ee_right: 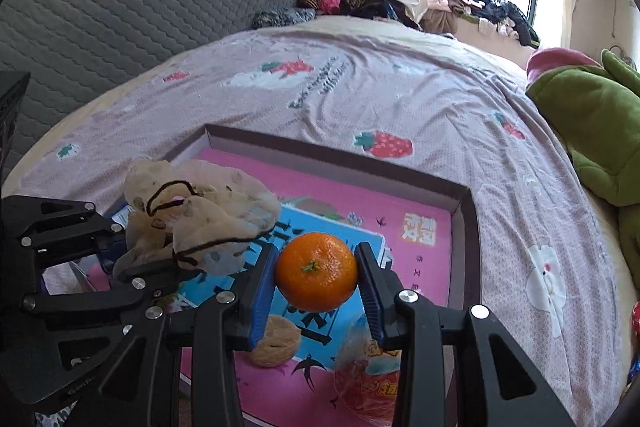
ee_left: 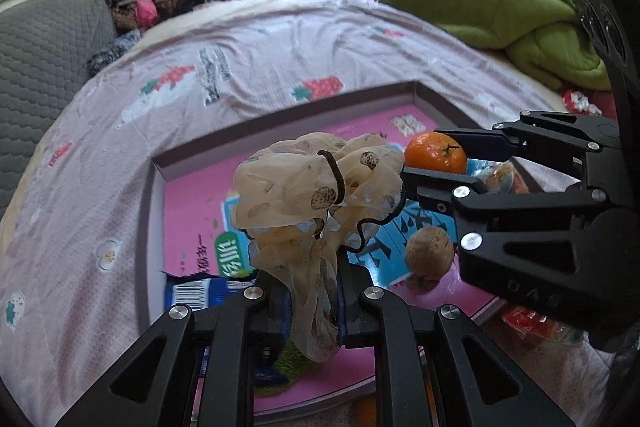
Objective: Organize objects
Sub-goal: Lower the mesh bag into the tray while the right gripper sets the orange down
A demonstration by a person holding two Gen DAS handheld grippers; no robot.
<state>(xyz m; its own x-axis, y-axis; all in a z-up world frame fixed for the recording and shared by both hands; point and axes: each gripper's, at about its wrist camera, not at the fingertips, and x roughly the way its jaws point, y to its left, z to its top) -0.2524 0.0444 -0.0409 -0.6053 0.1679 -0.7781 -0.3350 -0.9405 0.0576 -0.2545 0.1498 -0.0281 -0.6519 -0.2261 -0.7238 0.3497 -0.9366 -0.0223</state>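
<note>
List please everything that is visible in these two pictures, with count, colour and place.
tray: 1, pink floor, grey walls, on the bed
scrunchie: 1, beige with dark spots, held above the tray
mandarin: 1, orange, held above the tray
walnut: 1, tan, on the tray floor
snack packet: 1, red and yellow, at the tray's near edge
blue packet: 1, blue and white, in the tray
bedsheet: 1, mauve with strawberries
green blanket: 1, far right of the bed
left claw: 1, black, gripping the scrunchie
right claw: 1, black, gripping the mandarin
</note>
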